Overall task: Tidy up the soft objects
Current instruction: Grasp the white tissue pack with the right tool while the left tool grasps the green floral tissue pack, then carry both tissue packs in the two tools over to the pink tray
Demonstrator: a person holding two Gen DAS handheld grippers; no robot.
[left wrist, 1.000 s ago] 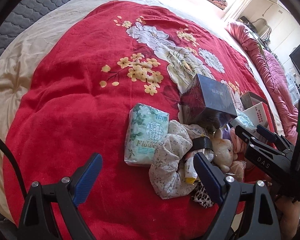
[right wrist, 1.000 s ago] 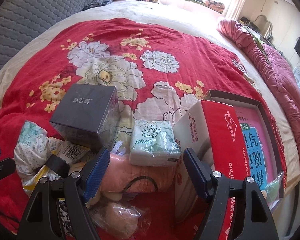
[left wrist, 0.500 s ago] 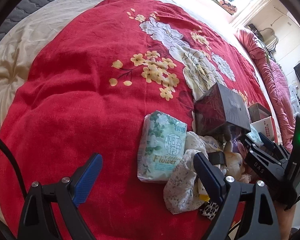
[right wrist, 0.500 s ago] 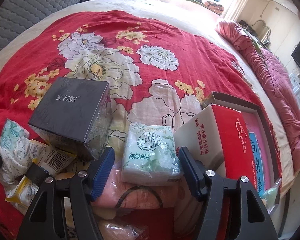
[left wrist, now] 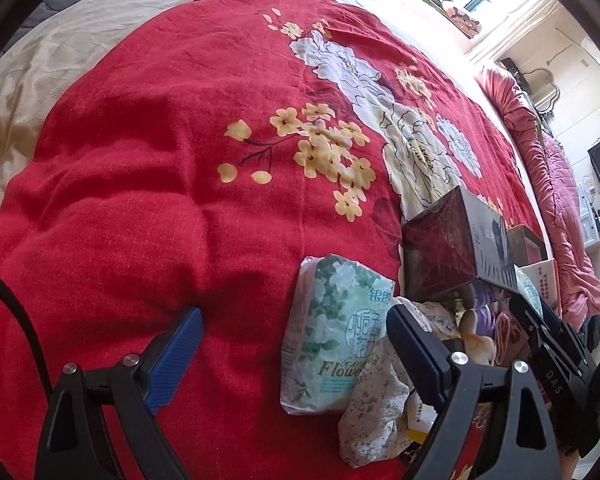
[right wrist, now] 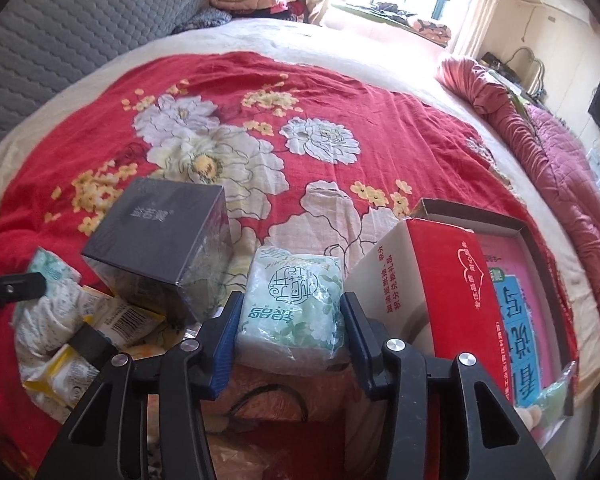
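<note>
Since a second ago my right gripper (right wrist: pixel 290 320) has pushed forward and narrowed; its blue pads now sit against both sides of the white-and-green plastic tissue pack (right wrist: pixel 294 308), pinching it lightly.

Largest first: the red floral quilt (left wrist: pixel 160 160) covers the bed. On it stands the red and white cardboard carton (right wrist: pixel 432 280), just right of that pack, and the dark glossy square box (right wrist: pixel 160 236) just left.

My left gripper (left wrist: pixel 294 344) is spread wide, holding nothing. A second green floral tissue pack (left wrist: pixel 332 336) lies just ahead between its fingers, nearer the right finger (left wrist: pixel 412 344), long axis running away from me, beside the pale speckled cloth (left wrist: pixel 376 412). I judge the left is nearer that one.
</note>
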